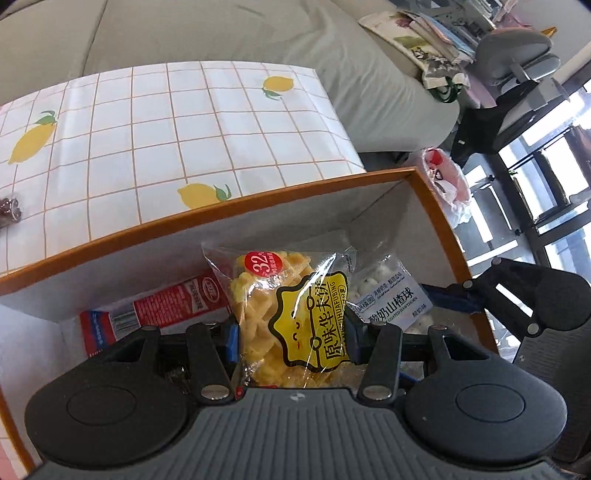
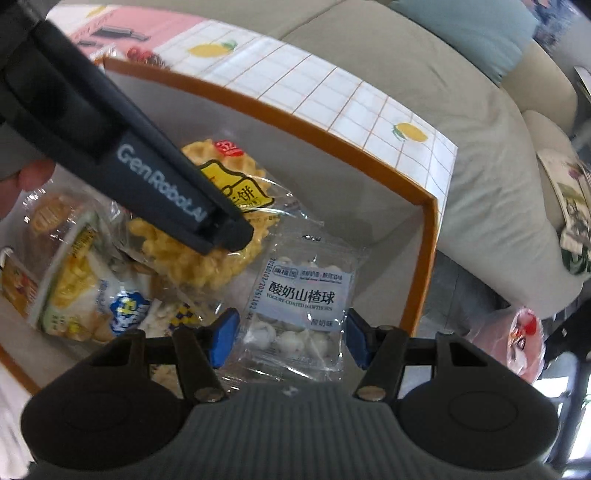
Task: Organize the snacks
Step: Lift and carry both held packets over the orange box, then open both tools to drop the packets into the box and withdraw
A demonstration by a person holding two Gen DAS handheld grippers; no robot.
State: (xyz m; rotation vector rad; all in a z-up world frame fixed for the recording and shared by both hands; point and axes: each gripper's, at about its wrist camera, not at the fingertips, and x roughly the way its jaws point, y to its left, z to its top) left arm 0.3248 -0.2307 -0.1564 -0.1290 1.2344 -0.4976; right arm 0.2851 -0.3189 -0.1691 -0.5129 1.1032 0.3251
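Orange-rimmed box (image 1: 229, 214) sits on lemon-print tablecloth (image 1: 147, 129), sofa (image 1: 221, 29) behind. Inside box: waffle packet (image 1: 291, 317) at centre, between fingers of left gripper (image 1: 293, 339). Hawthorn ball packet (image 2: 301, 306) just right of it, edges touching, lying flat between fingers of right gripper (image 2: 290, 339). Sausage stick (image 1: 147, 310) left of waffle packet. Cracker bags (image 2: 85, 280) further left, overlapping. Plastic bag (image 1: 447, 181) outside box, beyond right wall.
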